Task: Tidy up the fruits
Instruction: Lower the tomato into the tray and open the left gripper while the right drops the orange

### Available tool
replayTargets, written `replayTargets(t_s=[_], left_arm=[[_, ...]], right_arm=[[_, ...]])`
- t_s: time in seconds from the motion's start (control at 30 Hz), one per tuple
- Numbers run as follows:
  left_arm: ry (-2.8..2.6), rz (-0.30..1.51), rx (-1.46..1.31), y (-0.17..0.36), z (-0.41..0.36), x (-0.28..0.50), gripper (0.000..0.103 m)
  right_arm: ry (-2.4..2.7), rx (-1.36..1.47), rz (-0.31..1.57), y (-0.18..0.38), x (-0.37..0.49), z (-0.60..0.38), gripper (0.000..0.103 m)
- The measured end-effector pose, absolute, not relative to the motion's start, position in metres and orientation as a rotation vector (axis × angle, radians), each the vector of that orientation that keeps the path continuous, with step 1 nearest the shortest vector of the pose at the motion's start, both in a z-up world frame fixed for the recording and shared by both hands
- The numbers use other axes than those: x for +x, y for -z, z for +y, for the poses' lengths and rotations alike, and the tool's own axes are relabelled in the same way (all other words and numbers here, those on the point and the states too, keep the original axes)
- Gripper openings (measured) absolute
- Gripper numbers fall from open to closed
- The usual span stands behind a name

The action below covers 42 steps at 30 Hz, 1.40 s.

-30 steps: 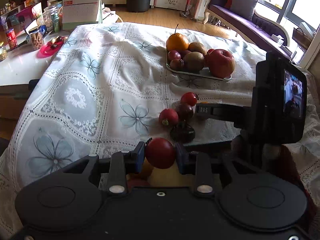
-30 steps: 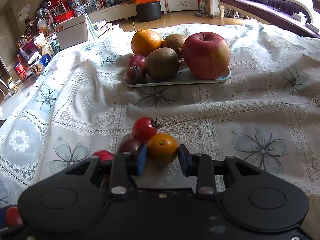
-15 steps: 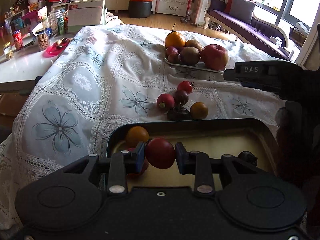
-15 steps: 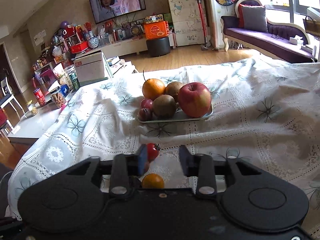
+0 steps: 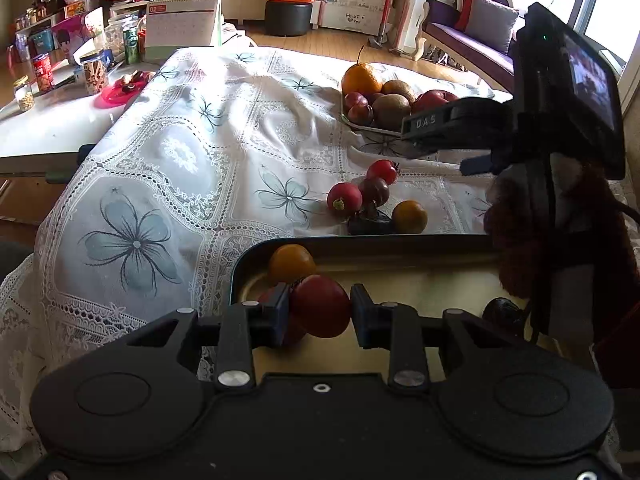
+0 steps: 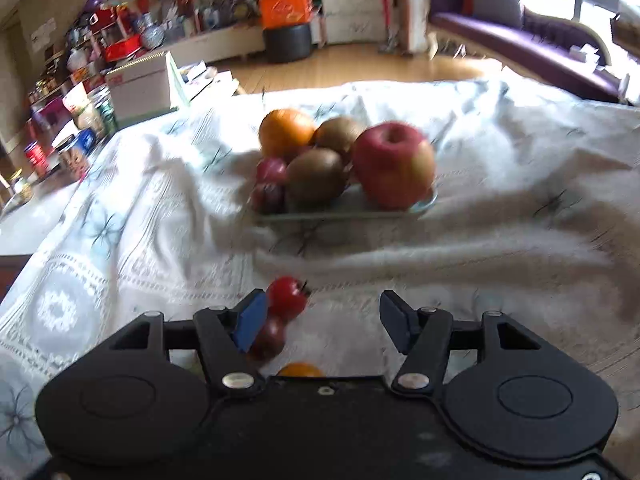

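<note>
My left gripper point(image 5: 319, 312) is shut on a red tomato point(image 5: 320, 311), held just above a dark-rimmed tray point(image 5: 360, 242) at the table's near edge. An orange fruit point(image 5: 291, 263) and a dark fruit point(image 5: 500, 310) lie in that tray. Beyond it on the cloth sit a red tomato point(image 5: 382, 171), a red radish-like fruit point(image 5: 344, 201), a dark plum point(image 5: 375, 191), a dark mangosteen point(image 5: 368, 222) and a small orange point(image 5: 409, 216). My right gripper point(image 6: 322, 322) is open and empty, raised above the loose tomato point(image 6: 286, 296), plum point(image 6: 268, 338) and orange point(image 6: 300, 370).
A pale plate point(image 6: 344, 216) further back holds an orange point(image 6: 286, 132), two kiwis, an apple point(image 6: 394, 164) and small plums. The right gripper's body point(image 5: 568, 92) and a hand occupy the right of the left wrist view. Jars and boxes crowd the side table point(image 5: 48, 120) at left.
My right gripper let go of the small orange, rose and opened wide. My left gripper pulled back over the tray with the tomato still held.
</note>
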State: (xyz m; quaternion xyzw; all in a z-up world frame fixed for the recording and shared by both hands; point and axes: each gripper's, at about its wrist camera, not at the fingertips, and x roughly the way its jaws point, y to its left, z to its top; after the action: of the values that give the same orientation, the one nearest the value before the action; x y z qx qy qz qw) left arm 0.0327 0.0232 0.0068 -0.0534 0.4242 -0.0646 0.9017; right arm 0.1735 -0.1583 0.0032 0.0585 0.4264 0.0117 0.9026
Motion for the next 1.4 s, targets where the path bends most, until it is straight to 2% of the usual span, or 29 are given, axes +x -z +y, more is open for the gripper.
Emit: replayTargets(t_s=[0.27, 0.8, 0.83, 0.87, 0.9, 1.17, 1.4], left_arm=[[0.129, 0.879, -0.1, -0.005, 0.02, 0.032, 0.04], [0.125, 0.895, -0.08, 0.001, 0.013, 0.032, 0.04], [0.128, 0.895, -0.078, 0.002, 0.012, 0.031, 0.04], [0.131, 0.896, -0.075, 0.002, 0.011, 0.031, 0.04], [0.134, 0.898, -0.072, 0.003, 0.01, 0.03, 0.04], [0.151, 0.905, -0.057, 0.005, 0.003, 0.027, 0.04], [0.149, 0.875, -0.043, -0.002, -0.001, 0.02, 0.04]], right_arm=[[-0.031, 0.011, 0.868, 0.014, 0.143, -0.15, 0.064], [-0.046, 0.084, 0.987, 0.04, 0.163, -0.147, 0.063], [-0.052, 0.106, 0.994, 0.041, 0.164, -0.151, 0.062], [-0.065, 0.12, 0.998, 0.041, 0.164, -0.153, 0.043], [-0.092, 0.129, 1.002, 0.041, 0.165, -0.156, 0.039], [-0.107, 0.174, 0.932, 0.029, 0.152, -0.165, 0.038], [-0.103, 0.188, 0.772, -0.02, 0.11, -0.178, 0.038]])
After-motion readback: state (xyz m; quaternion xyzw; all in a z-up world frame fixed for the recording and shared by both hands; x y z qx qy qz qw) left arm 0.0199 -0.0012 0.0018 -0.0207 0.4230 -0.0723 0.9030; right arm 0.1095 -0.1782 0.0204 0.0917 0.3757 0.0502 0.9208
